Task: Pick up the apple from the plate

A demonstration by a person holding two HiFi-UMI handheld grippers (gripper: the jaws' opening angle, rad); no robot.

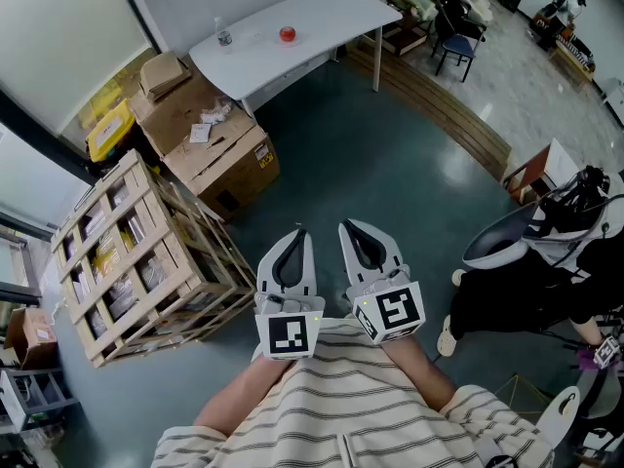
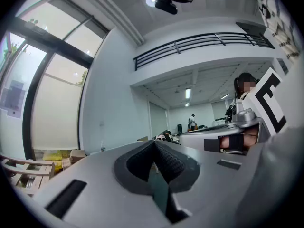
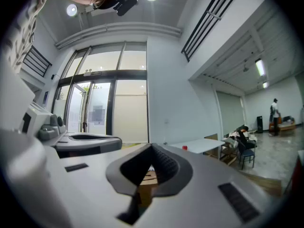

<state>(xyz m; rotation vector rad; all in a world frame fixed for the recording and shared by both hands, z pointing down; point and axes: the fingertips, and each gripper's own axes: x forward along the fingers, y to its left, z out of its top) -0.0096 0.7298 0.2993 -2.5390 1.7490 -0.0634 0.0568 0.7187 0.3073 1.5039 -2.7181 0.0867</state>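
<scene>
Open hall, smooth teal floor (image 1: 370,164), glazed wall on one side. Left gripper (image 1: 298,234): grey moulded plastic jaws closed tip to tip, ribbed black pads (image 2: 168,161) meeting, nothing between them, only a teardrop gap behind the tips. Right gripper (image 1: 345,228): same build, jaws also together and empty, ribbed pads (image 3: 164,163) touching at the tip. Both point level, side by side and close, each with a black-and-white square-marker cube (image 1: 290,332) at the rear, held close in front of a striped knit top (image 1: 341,408). Left of them, a slatted wooden crate (image 1: 136,252) packed with flat bundles; beyond it, stacked brown cardboard boxes (image 1: 210,139) and a yellow bag (image 1: 107,130). The apple (image 1: 287,34), small, round and red, sits on a white rounded-corner table (image 1: 322,18) far across the floor, well apart from both grippers; the plate under it is too small to make out. A small bottle (image 1: 224,37) stands on the same top. The right gripper view also catches the apple (image 3: 184,147) as a red dot.
</scene>
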